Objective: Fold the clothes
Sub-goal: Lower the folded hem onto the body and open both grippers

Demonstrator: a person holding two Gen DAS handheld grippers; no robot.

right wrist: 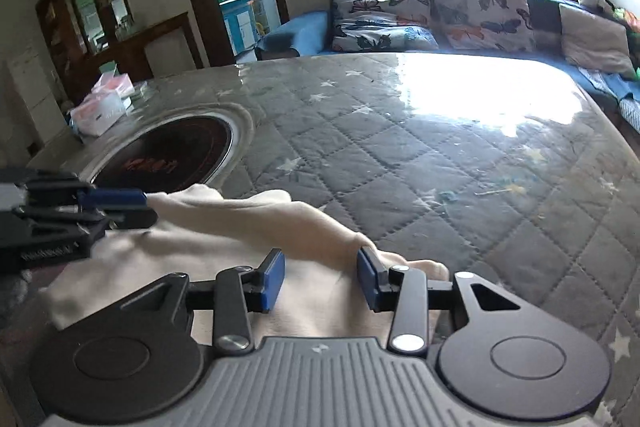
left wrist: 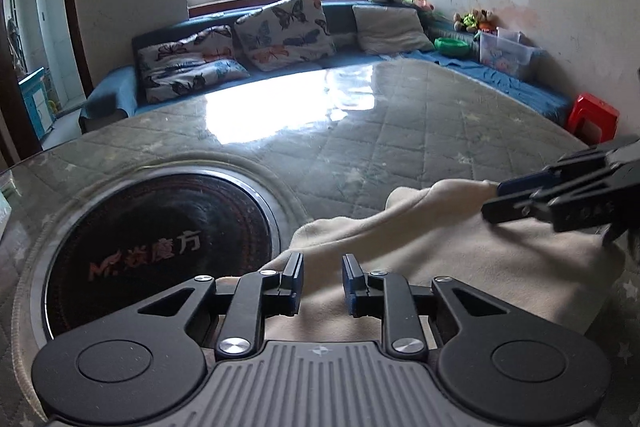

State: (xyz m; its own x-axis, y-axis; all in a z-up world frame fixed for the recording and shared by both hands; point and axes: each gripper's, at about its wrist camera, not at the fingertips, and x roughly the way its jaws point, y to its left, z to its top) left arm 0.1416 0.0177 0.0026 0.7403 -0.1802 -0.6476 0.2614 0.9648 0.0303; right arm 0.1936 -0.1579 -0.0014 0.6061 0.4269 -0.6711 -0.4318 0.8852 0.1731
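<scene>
The left gripper point(left wrist: 321, 285) and right gripper point(right wrist: 321, 279) hover with jaws parted, grasping nothing, over the cream fleece garment point(left wrist: 420, 259) bunched at the quilted table's point(left wrist: 400, 131) near edge. A fold seems just released; next, regrip an edge.

- quilted star-print counter point(right wrist: 420, 163) under a glossy clear cover
- round black burner point(left wrist: 160, 247) sunk into it
- blue sofa point(left wrist: 340, 23) with butterfly cushions point(left wrist: 286, 29)
- red stool point(left wrist: 592, 117) by the wall
- pink-and-white boxes point(right wrist: 106, 103) at the counter's far left edge
</scene>
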